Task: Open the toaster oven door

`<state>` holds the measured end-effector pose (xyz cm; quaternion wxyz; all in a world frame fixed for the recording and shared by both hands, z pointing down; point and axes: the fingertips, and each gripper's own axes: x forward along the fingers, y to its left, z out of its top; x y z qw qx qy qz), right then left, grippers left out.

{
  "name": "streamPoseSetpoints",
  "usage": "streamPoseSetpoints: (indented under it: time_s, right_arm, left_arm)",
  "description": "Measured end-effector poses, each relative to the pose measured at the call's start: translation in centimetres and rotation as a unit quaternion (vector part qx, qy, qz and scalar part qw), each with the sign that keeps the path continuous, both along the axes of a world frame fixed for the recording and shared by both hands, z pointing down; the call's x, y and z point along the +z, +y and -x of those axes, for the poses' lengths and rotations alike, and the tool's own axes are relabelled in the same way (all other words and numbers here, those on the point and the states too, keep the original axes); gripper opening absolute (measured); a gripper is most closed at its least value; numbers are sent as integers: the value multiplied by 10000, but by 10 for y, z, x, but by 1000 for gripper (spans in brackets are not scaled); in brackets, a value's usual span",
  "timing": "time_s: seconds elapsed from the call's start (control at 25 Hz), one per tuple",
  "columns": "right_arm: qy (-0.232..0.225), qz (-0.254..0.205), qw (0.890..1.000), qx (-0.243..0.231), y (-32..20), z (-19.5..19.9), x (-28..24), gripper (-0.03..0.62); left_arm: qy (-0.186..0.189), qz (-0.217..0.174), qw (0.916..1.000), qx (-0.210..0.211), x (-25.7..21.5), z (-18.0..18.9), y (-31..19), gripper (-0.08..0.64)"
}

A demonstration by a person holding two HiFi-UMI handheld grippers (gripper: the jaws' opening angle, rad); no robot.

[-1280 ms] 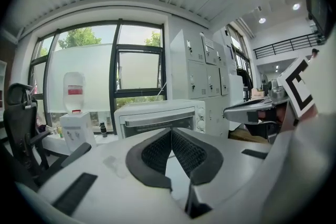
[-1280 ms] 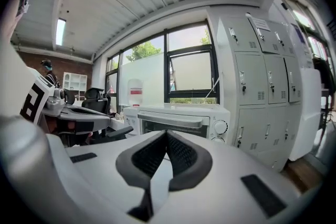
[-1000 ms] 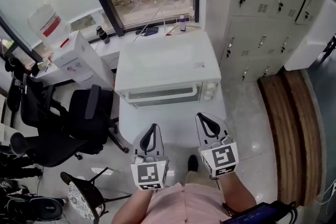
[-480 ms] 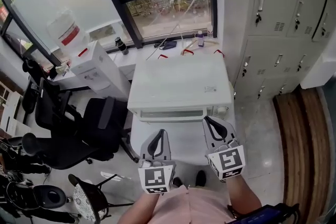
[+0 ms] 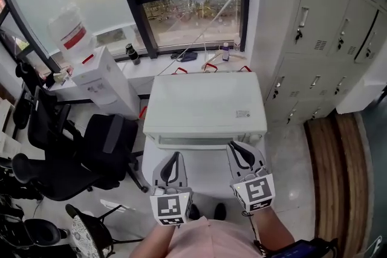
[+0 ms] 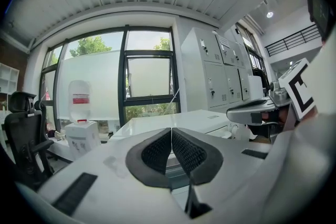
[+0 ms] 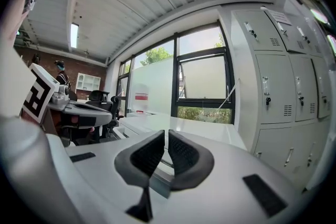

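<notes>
A white, box-shaped toaster oven [image 5: 205,103] stands on a white table [image 5: 208,175] in the middle of the head view, its flat top facing the camera. Only a narrow strip of its front, where the oven door [image 5: 202,141] sits, shows under the near edge of the top. How the door stands cannot be told from this steep angle.

Below the oven in the frame, the left gripper [image 5: 176,156] and the right gripper [image 5: 234,146] point toward that front, side by side and apart from each other. Neither touches the oven. Each carries a cube with black square markers [image 5: 171,208] at its lower end.

In the left gripper view the dark ribbed pads [image 6: 157,152] meet at their tips with nothing between them. In the right gripper view the pads [image 7: 147,157] stand almost together, leaving only a thin slit, and hold nothing. The oven's top lies just beyond both sets of jaws.

At the left of the head view are a white water dispenser with a red-labelled bottle [image 5: 91,69] and a black office chair [image 5: 91,151]. Grey metal lockers [image 5: 320,21] fill the upper right. A large dark-framed window [image 5: 187,3] runs along the top. The person's pink shirt [image 5: 205,241] shows at the bottom edge.
</notes>
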<state>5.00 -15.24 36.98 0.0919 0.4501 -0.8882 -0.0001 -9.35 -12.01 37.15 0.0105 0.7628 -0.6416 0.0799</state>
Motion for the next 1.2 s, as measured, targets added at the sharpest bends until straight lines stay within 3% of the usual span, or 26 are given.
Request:
streamPoseSetpoints:
  time_s: [0.2, 0.44, 0.52, 0.64, 1.0, 1.08, 1.2]
  right_arm:
    - [364, 54, 9989, -303, -1, 13, 8, 42]
    - [1210, 88, 9878, -973, 1, 28, 35, 130]
    - [1471, 96, 9823, -1158, 2, 31, 44, 166]
    - [1975, 12, 9719, -1280, -1, 30, 58, 169]
    - [3381, -176, 9276, -1579, -10, 32, 82, 161]
    - [3564, -142, 9195, -1652, -11, 35, 83, 157]
    - [3571, 21, 9169, -1782, -8, 37, 82, 146]
  left_arm:
    - [202, 61, 9998, 25, 6, 9, -12, 14]
    - [377, 262, 9989, 93, 25, 17, -18, 14]
    - [436, 380, 9983, 79, 32, 20, -17, 14]
    - [507, 531, 9973, 87, 44, 23, -17, 14]
    - [581, 578, 9966, -16, 53, 38, -24, 14]
    - [576, 532, 9969, -37, 48, 42, -25, 14]
    - [550, 484, 9973, -82, 42, 47, -24, 14]
